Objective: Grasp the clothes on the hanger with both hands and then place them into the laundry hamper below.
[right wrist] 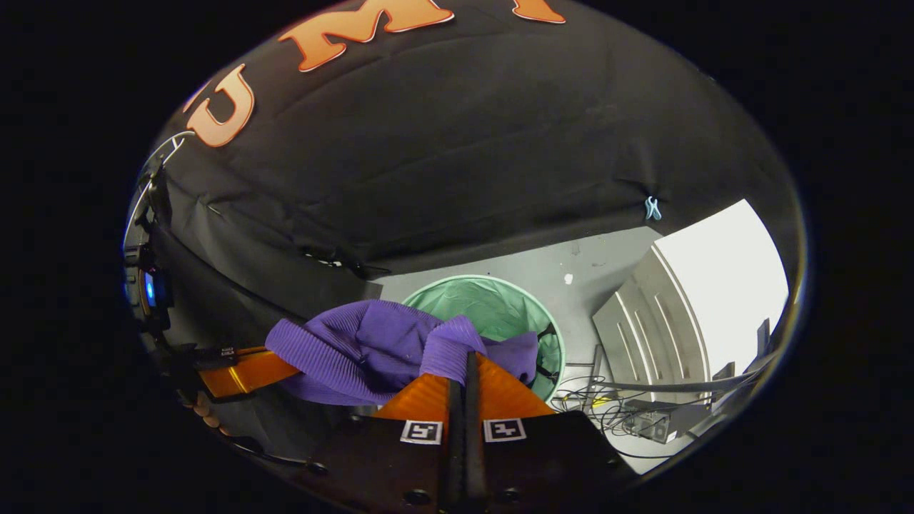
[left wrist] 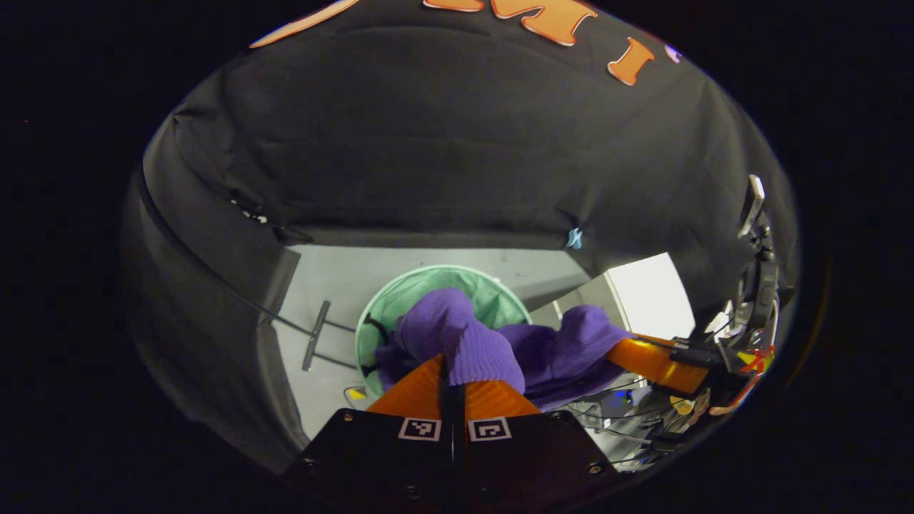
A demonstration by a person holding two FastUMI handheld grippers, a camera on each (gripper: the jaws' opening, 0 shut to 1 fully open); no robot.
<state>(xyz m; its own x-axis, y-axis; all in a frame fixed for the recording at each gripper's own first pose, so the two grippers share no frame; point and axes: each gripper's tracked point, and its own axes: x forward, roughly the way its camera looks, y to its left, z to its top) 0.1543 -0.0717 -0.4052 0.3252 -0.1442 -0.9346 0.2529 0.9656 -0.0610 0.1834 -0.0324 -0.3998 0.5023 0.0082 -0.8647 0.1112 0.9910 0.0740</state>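
Purple ribbed knit garment (left wrist: 500, 343), soft and bunched into thick folds, slung between the two grippers and hanging just above the laundry hamper (left wrist: 400, 293). In the left gripper view, left gripper (left wrist: 453, 375) with jaws pressed together on a rolled fold of the knit that bulges up just past the tips; the rest of the cloth trailing off to the right of the jaws toward the right gripper (left wrist: 621, 353), which pinches its far end. In the right gripper view, right gripper (right wrist: 468, 368) likewise clamped with jaws closed on a gathered fold (right wrist: 371, 350), cloth spreading left of the jaws to the left gripper (right wrist: 282, 368). Round hamper (right wrist: 500, 300) of thin pale-green mesh with a hoop rim, open-mouthed, standing on the grey floor (right wrist: 543, 268) beyond and below the jaws. Both grippers tilted downward toward it.
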